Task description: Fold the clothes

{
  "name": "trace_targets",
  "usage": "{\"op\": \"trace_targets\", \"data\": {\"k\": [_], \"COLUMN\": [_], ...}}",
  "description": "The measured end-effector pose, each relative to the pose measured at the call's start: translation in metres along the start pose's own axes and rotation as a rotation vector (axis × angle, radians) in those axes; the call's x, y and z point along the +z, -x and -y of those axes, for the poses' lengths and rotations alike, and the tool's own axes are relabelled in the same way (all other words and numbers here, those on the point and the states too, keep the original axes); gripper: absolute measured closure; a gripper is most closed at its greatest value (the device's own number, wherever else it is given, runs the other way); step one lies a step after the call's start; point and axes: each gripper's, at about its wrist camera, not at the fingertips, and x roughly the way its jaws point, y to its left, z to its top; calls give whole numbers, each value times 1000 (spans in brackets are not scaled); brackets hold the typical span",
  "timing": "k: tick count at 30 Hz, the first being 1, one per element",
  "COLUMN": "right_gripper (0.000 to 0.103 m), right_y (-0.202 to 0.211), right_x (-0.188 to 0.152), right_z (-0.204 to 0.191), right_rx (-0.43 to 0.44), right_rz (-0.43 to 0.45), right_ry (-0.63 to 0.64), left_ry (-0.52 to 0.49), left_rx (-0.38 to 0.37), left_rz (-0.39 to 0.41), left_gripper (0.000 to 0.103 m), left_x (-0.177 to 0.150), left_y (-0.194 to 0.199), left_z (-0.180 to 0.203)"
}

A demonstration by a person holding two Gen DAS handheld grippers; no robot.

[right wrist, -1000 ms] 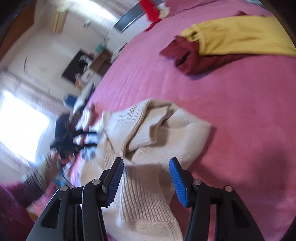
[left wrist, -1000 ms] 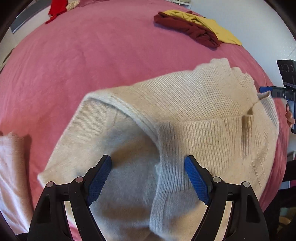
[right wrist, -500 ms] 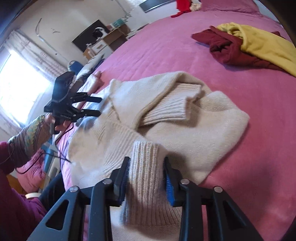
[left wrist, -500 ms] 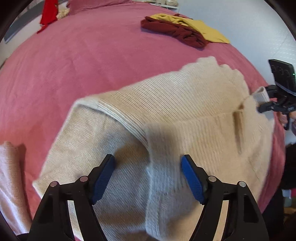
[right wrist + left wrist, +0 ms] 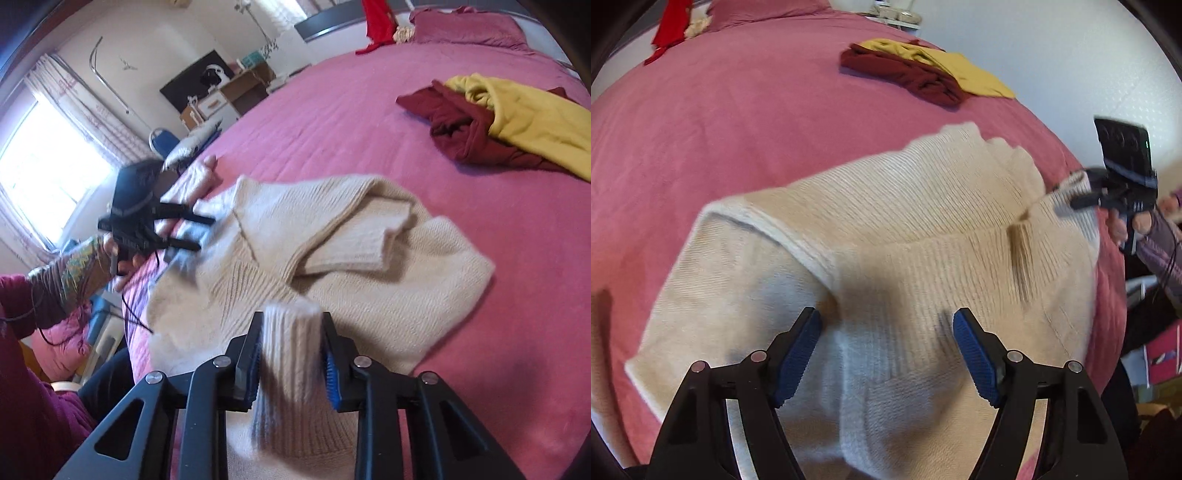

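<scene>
Cream sweater (image 5: pixel 894 236) spread on the near part of the pink bed (image 5: pixel 738 122); right gripper (image 5: pixel 291 354), jaws having just narrowed, clamped on its ribbed cuff (image 5: pixel 290 332); left gripper (image 5: pixel 886 354) above the knit, jaws wide, holding nothing; maroon and yellow garments (image 5: pixel 498 122) far right.
</scene>
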Motion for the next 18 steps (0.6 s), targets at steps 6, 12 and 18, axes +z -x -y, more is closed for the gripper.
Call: {"op": "trace_targets", "data": {"k": [6,12,18], "right_gripper": [74,97,98], "right_y": [-15,-34,-17], "right_x": [8,11,6], "right_z": [-7,-15,-19], "right_rx": [17,25,7], "right_rz": [-59,-154,-129], "right_ry": [39,62,41], "left_ry": [-10,36,31], "left_rx": [-12,-55,-57], "left_rz": [-31,-35,7], "left_gripper": [74,92,93], "left_x": [33,30,15], "left_y": [-5,3,19], "left_z": [-21,-35,-28]}}
